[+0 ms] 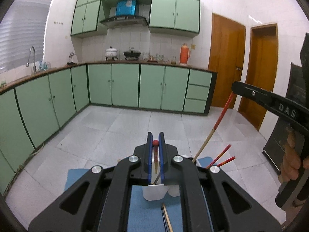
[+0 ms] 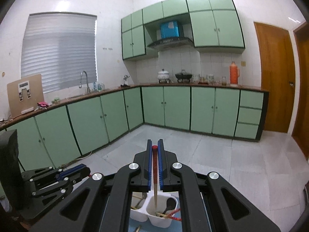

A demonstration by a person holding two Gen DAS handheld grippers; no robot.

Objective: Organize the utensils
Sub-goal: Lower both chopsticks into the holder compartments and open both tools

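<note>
My left gripper (image 1: 155, 138) is shut on a red-topped chopstick (image 1: 155, 154) and holds it upright over the white utensil holder (image 1: 154, 192). My right gripper (image 2: 154, 145) is shut on another red-topped chopstick (image 2: 155, 176), with its tip in the right compartment of the white holder (image 2: 154, 214). That compartment also holds a dark spoon (image 2: 170, 203) and red chopsticks (image 2: 173, 213). In the left wrist view the right gripper (image 1: 234, 88) shows at the right, holding its chopstick (image 1: 218, 121) slanted down into the holder, beside two more red chopsticks (image 1: 222, 157).
A blue mat (image 1: 139, 208) lies under the holder, with loose chopsticks (image 1: 167, 218) on it. A dark appliance (image 1: 289, 127) stands at the right. Green cabinets (image 2: 173, 106) and a tiled floor (image 2: 231, 164) lie beyond.
</note>
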